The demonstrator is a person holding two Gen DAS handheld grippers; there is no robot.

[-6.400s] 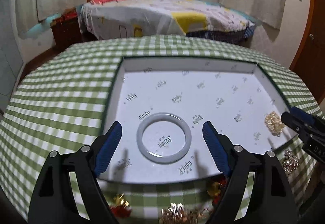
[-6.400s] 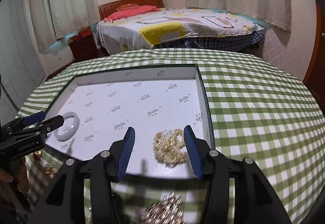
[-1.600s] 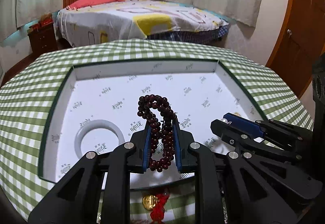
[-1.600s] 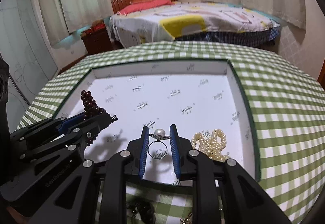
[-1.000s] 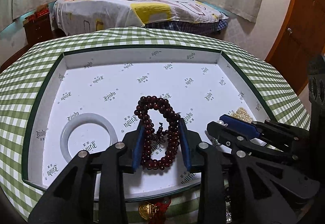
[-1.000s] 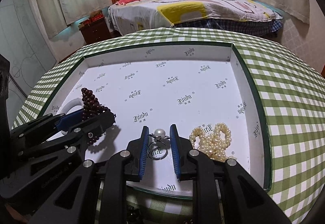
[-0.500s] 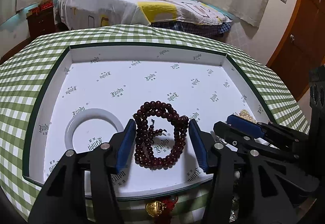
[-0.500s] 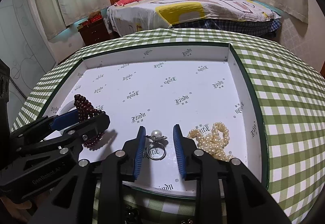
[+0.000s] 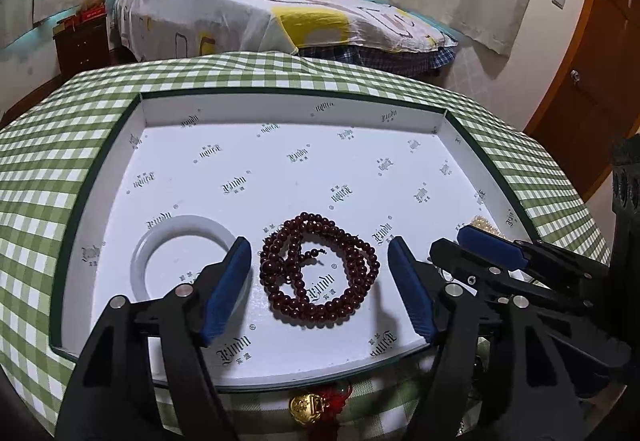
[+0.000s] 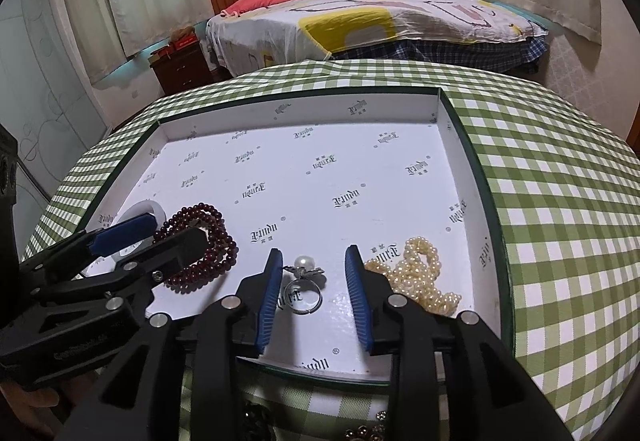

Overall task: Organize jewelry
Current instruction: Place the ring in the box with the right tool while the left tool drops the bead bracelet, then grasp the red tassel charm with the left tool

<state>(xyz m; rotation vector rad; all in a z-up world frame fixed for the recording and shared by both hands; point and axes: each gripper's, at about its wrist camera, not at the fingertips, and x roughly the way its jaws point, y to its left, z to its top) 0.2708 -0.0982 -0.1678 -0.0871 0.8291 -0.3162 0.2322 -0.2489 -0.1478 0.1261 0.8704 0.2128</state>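
The left gripper has its jaws opening, the blue pads standing clear on either side of the dark red bead bracelet; nothing presses on the beads, which lie coiled in loose loops flat on the floor of the white box; the right gripper has its jaws opening too, narrower than the left pair, with the pearl ring lying between the pads and a gap showing on both sides of it; the ring rests on the box floor with its pearl towards the far wall of the box.

Taking the box as the landmark: the bead bracelet sits near its front wall, about midway along; the white bangle lies flat in the box to the left of the bracelet, just beside the left pad of the left gripper and partly hidden by it; the pearl ring lies near the front wall, to the right of the bracelet; the cream pearl strand is heaped in the front right corner of the box, just beside the right pad of the right gripper.

The box stands on a green checked tablecloth; just outside the front wall of the box, on the cloth, a gold charm with red tassel shows below the left gripper; small dark and pale pieces lie on the cloth below the right gripper, too blurred to name.
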